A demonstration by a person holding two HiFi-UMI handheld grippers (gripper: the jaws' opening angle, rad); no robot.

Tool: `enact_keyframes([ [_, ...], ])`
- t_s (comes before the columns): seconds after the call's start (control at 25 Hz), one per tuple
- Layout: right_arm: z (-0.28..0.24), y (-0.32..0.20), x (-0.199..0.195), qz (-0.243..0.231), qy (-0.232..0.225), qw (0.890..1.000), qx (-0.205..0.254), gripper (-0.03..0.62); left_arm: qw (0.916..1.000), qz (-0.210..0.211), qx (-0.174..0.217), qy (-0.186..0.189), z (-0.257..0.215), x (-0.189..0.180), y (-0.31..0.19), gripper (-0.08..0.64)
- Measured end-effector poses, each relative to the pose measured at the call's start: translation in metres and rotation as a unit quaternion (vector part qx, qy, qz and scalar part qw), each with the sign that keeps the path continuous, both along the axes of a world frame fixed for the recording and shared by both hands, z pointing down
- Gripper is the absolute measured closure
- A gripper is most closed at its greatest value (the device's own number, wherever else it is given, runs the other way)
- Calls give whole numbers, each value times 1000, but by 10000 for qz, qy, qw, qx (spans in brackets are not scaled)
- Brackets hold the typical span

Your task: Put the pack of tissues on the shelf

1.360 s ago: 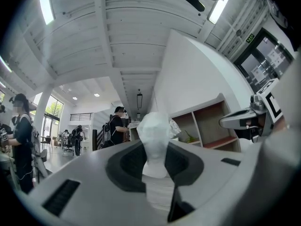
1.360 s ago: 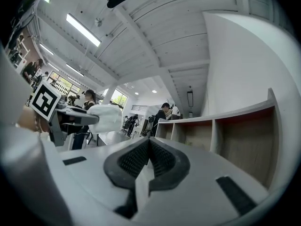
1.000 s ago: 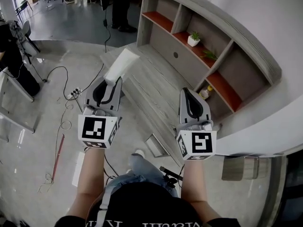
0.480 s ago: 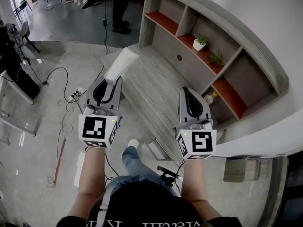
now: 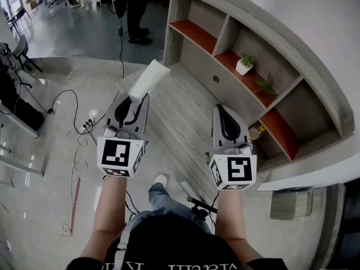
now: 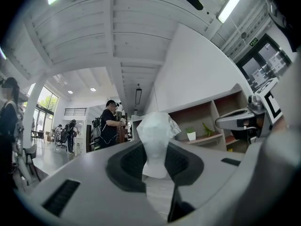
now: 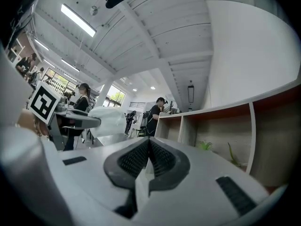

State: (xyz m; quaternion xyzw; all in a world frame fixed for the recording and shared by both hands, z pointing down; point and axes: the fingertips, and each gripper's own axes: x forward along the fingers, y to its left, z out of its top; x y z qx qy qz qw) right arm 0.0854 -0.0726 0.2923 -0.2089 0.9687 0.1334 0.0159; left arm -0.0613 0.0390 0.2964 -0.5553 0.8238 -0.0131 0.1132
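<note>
My left gripper is shut on the white pack of tissues, which sticks up and forward out of its jaws. In the left gripper view the tissue pack stands pinched between the dark pads, with my left gripper closed round its lower end. My right gripper is held level beside it, shut, with nothing between its jaws; its pads touch in the right gripper view. The shelf unit with grey wood frames and orange boards lies ahead and to the right.
Two small potted plants stand on the orange shelf boards, and a small yellow object sits in a lower compartment. Cables and a power strip lie on the floor at left. A person stands farther back. A low grey platform runs along the shelf.
The view has shifted toward the shelf; both grippers stay side by side, the left one a little farther forward with the tissues still in it. The person's foot has stepped forward.
</note>
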Motion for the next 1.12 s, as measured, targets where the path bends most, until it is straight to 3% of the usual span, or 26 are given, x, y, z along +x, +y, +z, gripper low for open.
enact_keyframes([
  [0.6, 10, -105, -95, 499, -81, 9984, -246, 575, 9986, 495, -195, 50, 9, -102, -117, 465],
  [0.8, 17, -126, -100, 627, -28, 9976, -300, 575, 9977, 611, -196, 209, 16, -113, -143, 465],
  [1.12, 16, -151, -82, 968, -71, 9948, -298, 575, 9956, 906, -185, 143, 11, -109, -182, 465],
])
